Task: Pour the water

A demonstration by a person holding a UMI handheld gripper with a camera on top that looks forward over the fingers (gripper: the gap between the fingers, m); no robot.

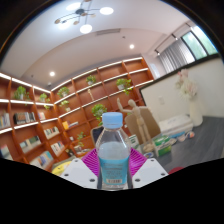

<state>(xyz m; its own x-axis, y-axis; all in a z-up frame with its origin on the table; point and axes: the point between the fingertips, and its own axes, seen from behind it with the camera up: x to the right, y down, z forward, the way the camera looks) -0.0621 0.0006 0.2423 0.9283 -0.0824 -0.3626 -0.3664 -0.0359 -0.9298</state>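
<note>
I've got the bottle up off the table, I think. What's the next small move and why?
Probably carry it toward a cup before tilting. The water bottle stands upright between the gripper's pink pads, both fingers pressing its sides, blue cap on, water filling much of it. No cup shows in this view, only shelves beyond, so find one first.

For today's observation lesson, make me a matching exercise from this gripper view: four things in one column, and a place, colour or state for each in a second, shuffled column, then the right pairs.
Column 1
1. bottle
2. bottle cap
3. shelves
4. ceiling lights

Column 2
A. lining the wall beyond, with plants on them
B. upright between the gripper fingers, clear, with a blue label
C. switched on overhead
D. pale blue, screwed on

Pairs: 1-B, 2-D, 3-A, 4-C
</note>
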